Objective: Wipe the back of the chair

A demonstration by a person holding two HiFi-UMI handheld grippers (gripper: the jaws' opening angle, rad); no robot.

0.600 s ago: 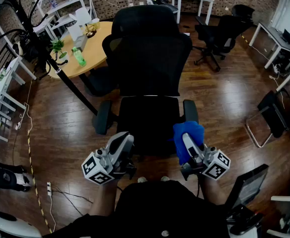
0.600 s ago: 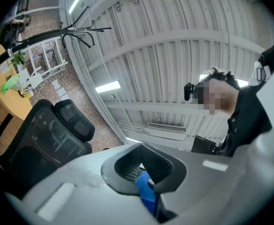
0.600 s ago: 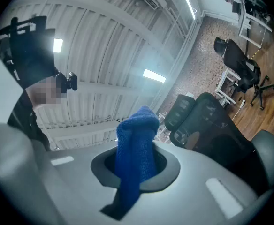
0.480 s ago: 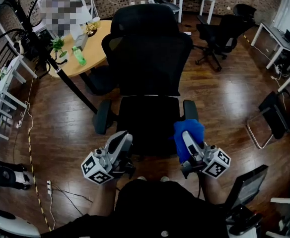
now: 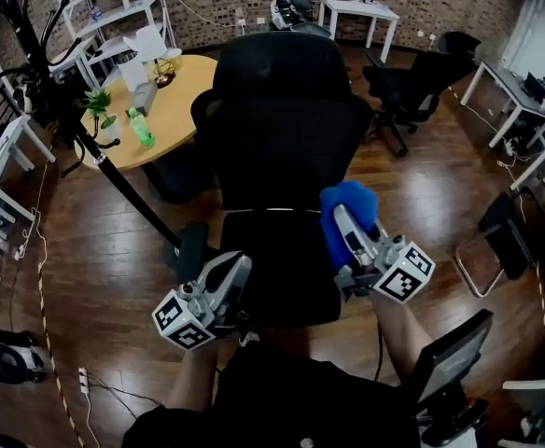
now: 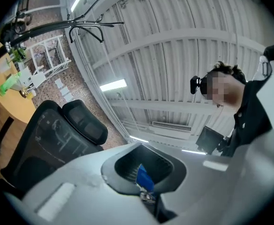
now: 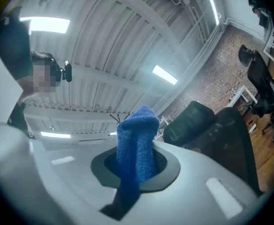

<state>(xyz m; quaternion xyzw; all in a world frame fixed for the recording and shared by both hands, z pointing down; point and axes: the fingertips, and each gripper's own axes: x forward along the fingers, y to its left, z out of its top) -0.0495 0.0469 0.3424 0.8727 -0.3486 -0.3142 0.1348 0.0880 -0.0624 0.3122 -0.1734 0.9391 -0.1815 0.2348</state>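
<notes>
A black office chair faces me, its mesh back upright above the seat. My right gripper is shut on a blue cloth, raised in front of the lower right part of the back; I cannot tell whether cloth and mesh touch. In the right gripper view the blue cloth sticks up between the jaws, with the chair to the right. My left gripper hangs low at the seat's front left, fingers together and holding nothing. The left gripper view shows the chair at lower left.
A round wooden table with a green bottle stands behind the chair at left. A black coat-stand pole slants past it. Another black chair and a white desk stand at the back right, with a folding chair at right.
My right gripper has lifted the blue cloth from beside the seat's right front up to the lower right of the chair back. The left gripper has barely moved.
</notes>
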